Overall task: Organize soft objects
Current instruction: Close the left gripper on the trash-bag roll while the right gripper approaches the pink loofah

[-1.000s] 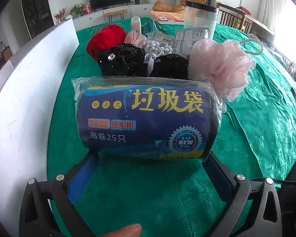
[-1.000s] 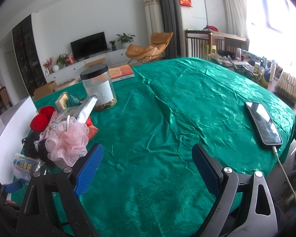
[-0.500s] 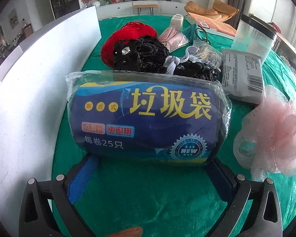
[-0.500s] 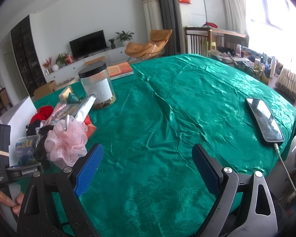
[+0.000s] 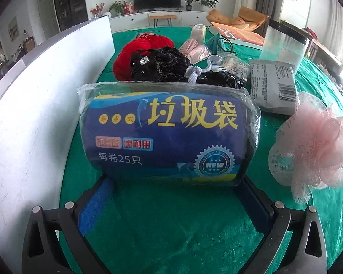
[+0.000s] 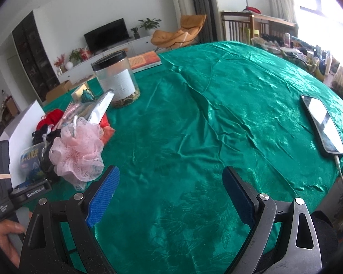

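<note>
My left gripper [image 5: 171, 182] is shut on a blue pack of rubbish bags [image 5: 167, 134] in clear wrap, held between its blue pads just above the green cloth. Behind it lie black lace items [image 5: 169, 68] and a red yarn ball [image 5: 144, 48]. A pink mesh bath pouf [image 5: 313, 141] sits to the right; it also shows in the right wrist view [image 6: 79, 150]. My right gripper [image 6: 171, 196] is open and empty over bare green cloth. The left gripper [image 6: 32, 190] and pack [image 6: 30, 157] show at the left of that view.
A white box wall [image 5: 34, 105] stands along the left. A clear jar with a black lid [image 6: 116, 80], a white packet [image 5: 274, 86], a book [image 6: 146, 60] and small packets lie behind. A phone on a cable [image 6: 322, 125] lies at the right edge.
The left gripper with the pack has shifted left and forward; the pouf now lies to its right instead of behind it. The right gripper has stayed open and nearly still.
</note>
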### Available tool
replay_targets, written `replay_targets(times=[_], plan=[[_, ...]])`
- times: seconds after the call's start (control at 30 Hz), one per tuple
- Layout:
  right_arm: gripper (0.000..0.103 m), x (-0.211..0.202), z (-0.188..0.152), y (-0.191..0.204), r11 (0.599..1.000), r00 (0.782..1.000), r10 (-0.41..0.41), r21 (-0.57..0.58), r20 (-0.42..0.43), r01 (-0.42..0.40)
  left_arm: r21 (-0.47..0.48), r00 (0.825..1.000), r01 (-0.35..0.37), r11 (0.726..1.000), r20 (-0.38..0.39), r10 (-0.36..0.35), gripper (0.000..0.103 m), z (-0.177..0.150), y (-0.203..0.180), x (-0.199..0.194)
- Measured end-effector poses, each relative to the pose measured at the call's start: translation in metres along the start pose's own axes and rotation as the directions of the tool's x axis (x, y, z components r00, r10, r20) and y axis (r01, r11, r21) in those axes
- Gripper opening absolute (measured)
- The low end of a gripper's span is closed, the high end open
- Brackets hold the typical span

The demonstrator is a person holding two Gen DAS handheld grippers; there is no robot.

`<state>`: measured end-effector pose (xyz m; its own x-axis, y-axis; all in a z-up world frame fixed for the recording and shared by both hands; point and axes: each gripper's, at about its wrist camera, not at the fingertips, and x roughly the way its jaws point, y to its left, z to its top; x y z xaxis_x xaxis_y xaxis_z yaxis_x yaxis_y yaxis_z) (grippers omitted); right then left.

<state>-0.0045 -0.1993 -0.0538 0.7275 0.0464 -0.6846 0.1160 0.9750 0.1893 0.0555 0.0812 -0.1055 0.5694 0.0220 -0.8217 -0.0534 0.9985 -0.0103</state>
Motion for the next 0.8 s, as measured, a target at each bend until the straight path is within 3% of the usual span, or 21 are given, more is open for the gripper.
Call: replay_targets(times=[0.1, 0.23, 0.3, 0.37, 0.4, 0.47, 0.5, 0.57, 0.63, 0.7, 0.8], plan=[[0.093, 0.006, 0.003, 0.019, 0.987, 0.99, 0.138, -0.072, -0.035, -0.141, 0.035, 1.0, 0.023, 0.999, 0.004, -0.024, 0.103, -0.011, 0.004, -0.008], [0.093, 0.022, 0.013, 0.057, 0.939, 0.95, 0.305, -0.146, -0.064, -0.311, 0.038, 1.0, 0.025, 0.999, 0.018, -0.025, 0.103, -0.019, 0.006, -0.014], [0.093, 0.036, 0.02, 0.079, 0.915, 0.929, 0.357, -0.162, -0.1, -0.369, 0.036, 1.0, 0.023, 0.999, 0.021, -0.023, 0.103, -0.02, 0.006, -0.015], [0.092, 0.06, 0.023, 0.096, 0.903, 0.918, 0.35, -0.193, -0.189, -0.384, 0.036, 1.0, 0.022, 0.999, 0.021, -0.023, 0.103, -0.02, 0.005, -0.015], [0.09, 0.073, 0.022, 0.099, 0.912, 0.924, 0.311, -0.205, -0.221, -0.356, 0.037, 0.999, 0.023, 0.999, 0.022, -0.024, 0.103, -0.017, 0.005, -0.012], [0.09, 0.088, 0.022, 0.08, 0.967, 0.975, 0.142, -0.186, -0.169, -0.173, 0.039, 0.999, 0.026, 0.999, 0.023, -0.027, 0.103, -0.018, 0.005, -0.012], [0.09, 0.085, 0.024, 0.059, 0.99, 0.992, 0.058, -0.122, -0.115, -0.072, 0.039, 0.999, 0.026, 0.999, 0.023, -0.027, 0.103, -0.018, 0.005, -0.012], [0.09, 0.068, 0.029, 0.006, 0.997, 0.998, -0.056, 0.059, -0.038, 0.058, 0.037, 0.999, 0.023, 0.999, 0.024, -0.024, 0.103, -0.018, 0.005, -0.013], [0.092, 0.044, 0.032, -0.033, 0.98, 0.992, -0.118, 0.167, 0.047, 0.109, 0.033, 0.999, 0.02, 0.999, 0.025, -0.021, 0.103, -0.017, 0.005, -0.012], [0.092, 0.028, 0.029, -0.054, 0.966, 0.984, -0.161, 0.218, 0.079, 0.14, 0.032, 1.0, 0.019, 0.999, 0.024, -0.02, 0.103, -0.017, 0.004, -0.012], [0.092, 0.027, 0.019, -0.064, 0.957, 0.995, -0.083, 0.283, 0.048, 0.066, 0.032, 1.0, 0.019, 0.999, 0.024, -0.02, 0.103, -0.016, 0.004, -0.012]])
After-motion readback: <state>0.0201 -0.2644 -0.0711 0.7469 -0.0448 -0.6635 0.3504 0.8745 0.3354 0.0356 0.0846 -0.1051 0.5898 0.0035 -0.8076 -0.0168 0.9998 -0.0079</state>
